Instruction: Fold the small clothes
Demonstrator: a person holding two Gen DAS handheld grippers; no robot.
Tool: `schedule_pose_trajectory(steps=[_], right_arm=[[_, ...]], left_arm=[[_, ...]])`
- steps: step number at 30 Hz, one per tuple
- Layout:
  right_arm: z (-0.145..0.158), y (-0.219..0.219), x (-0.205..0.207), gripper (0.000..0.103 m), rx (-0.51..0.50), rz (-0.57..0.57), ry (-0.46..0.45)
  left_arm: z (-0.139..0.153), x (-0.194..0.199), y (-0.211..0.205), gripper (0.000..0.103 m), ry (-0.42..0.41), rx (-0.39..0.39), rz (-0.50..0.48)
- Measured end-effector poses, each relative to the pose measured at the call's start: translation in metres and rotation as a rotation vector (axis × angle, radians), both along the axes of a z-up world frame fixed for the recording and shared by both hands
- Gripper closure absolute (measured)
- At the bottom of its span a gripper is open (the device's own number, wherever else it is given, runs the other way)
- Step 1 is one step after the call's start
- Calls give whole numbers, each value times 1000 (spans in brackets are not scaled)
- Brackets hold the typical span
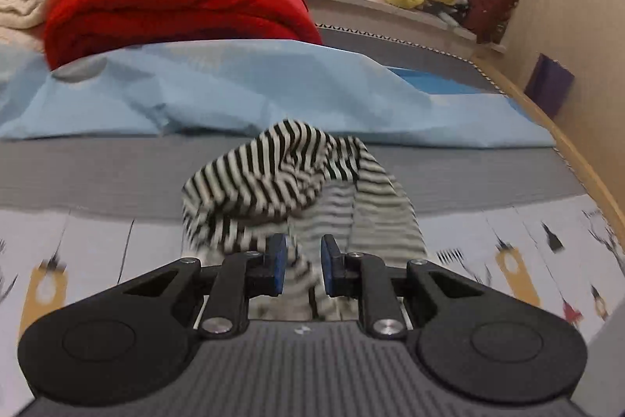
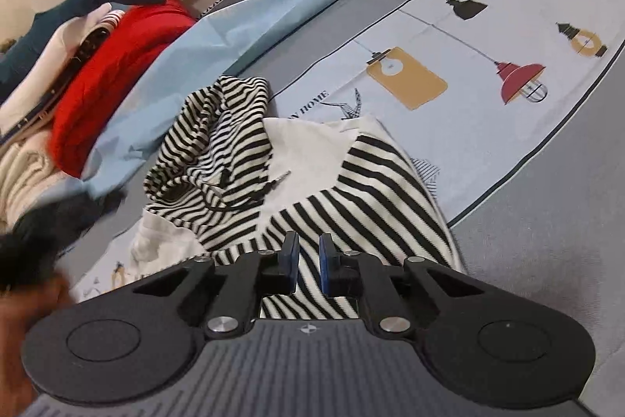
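1. In the left wrist view, our left gripper (image 1: 304,262) sits low centre of the frame with a narrow gap between its blue pads (image 1: 278,262). A bunched fold of the striped hoodie (image 1: 273,178) runs between them, and the cloth rises from the jaws in a heap toward mid frame. We read this as a pinch on the fabric, though blur leaves pad contact less than certain.
2. In the right wrist view, our right gripper (image 2: 308,262) is low centre, jaws nearly together. Striped fabric shows through the slim gap, but we cannot tell whether the pads grip it or merely hang over it.
3. The hoodie (image 2: 312,190) lies crumpled at centre of the right view, hood (image 2: 218,127) toward upper left, drawstrings loose, white lining turned out.
4. It rests on the bed (image 2: 547,241), partly on a sheet (image 2: 488,26) printed with lamps.
5. A light blue cloth (image 1: 234,88) crosses mid frame of the left view; behind it, at upper left, a red quilt (image 1: 175,6).
6. A blurred dark shape at the left edge of the right view: unidentified.
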State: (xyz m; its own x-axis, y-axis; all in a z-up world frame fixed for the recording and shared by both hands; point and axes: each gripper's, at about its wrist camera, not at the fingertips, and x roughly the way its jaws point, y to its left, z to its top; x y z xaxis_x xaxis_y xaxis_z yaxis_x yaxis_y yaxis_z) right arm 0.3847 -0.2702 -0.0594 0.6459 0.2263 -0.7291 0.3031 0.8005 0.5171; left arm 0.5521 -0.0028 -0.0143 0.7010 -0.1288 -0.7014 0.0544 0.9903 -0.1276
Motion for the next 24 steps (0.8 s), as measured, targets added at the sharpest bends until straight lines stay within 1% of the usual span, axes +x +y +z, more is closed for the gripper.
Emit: schedule_pose_trajectory(steps=[2,4,5,6,7,8,9,10,11,12,14,16,17,18,19,20,21,22,23,24], right_arm=[[0,-3,1,91,12,-6,7],[-1,-5,2,91,28,-9,17],[-2,-6,2,91,33,-11,22],[-4,-7,2,91,38,-11,29],[-5,-8,1,91,41,-12,35],[-6,-10,1,91,43,-14,41],[-7,-11,1,91,45,-16,45],[-8,-14,1,91,49,-21,50],[-9,-16,0,91,49,-31,54],[-9,-18,0,91,46,-44,57],[-10,-21,-3,91,29,-80,60],[-12,-25,-4,91,26,-91,67],[-13,-26,-4,91,29,-91,71],[-14,-26,-3,91,31,-92,76],[-15,-27,-3,91,32,-93,79],[-16,-27,-2,91,31,-92,81],[-17,-27,-2,91,28,-92,84],[-18,-26,-1,91,26,-91,87],[-18,-25,0,91,27,-89,90],[-19,-25,0,91,30,-89,93]], left_arm=[[-11,35,0,82,16,23,26],[-25,67,5,82,38,25,76],[-31,80,7,78,48,33,91],[-40,97,8,67,57,58,104],[-45,110,10,63,57,88,113],[-51,125,10,56,53,123,120],[-56,138,10,45,51,150,120],[-61,148,12,38,51,175,118],[-66,161,12,24,57,206,121],[-71,173,12,19,64,235,135],[-82,188,18,19,79,247,143],[-91,200,22,19,107,221,118],[-97,206,21,19,126,230,100],[-102,210,19,21,131,256,86],[-106,212,18,25,129,275,71],[-108,213,17,48,126,279,49],[-110,212,17,86,131,263,23],[-111,213,17,101,150,246,1],[-111,212,16,102,153,250,-16],[-107,206,13,102,126,280,-44]])
